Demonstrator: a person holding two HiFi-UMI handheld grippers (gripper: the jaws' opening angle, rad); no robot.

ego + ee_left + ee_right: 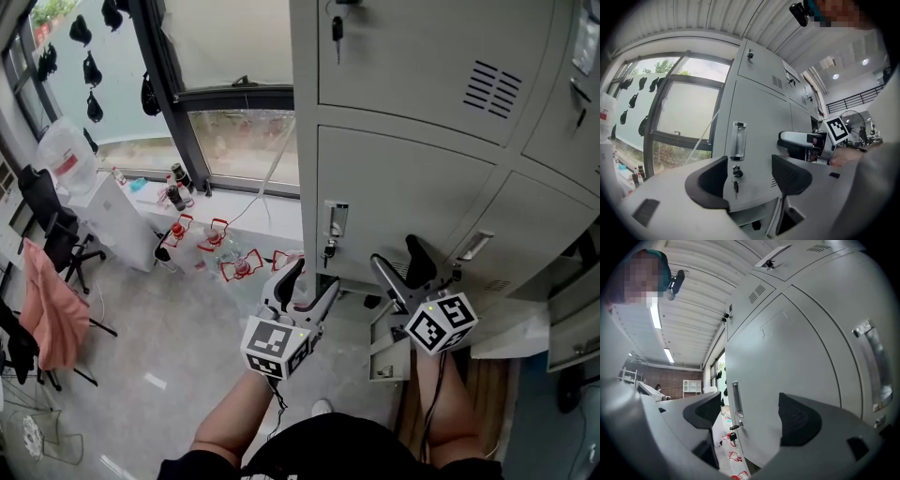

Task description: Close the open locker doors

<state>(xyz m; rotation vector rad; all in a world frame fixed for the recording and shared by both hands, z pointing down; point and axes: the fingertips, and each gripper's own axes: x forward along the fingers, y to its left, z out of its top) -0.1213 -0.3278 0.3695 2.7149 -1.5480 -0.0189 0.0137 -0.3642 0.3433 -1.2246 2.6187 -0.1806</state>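
two claws, both with jaws standing apart and nothing between the pads. the left gripper (309, 284) and the right gripper (398, 262) both aim at the closed middle locker door (403, 197), whose handle (337, 218) and key (330, 249) sit at 12 o'clock from the left one. the task's thing is lower: an open locker door (388, 349) in the bottom row, standing out toward the person. in the head view it lies at 6 o'clock from the right gripper and at 4 o'clock from the left. its free edge runs upright, seen edge-on low in the left gripper view. the right hand looks nearer, so a drop and a push toward 12 o'clock seems the likely move. a second door (572, 323) at 3 o'clock appears ajar too.
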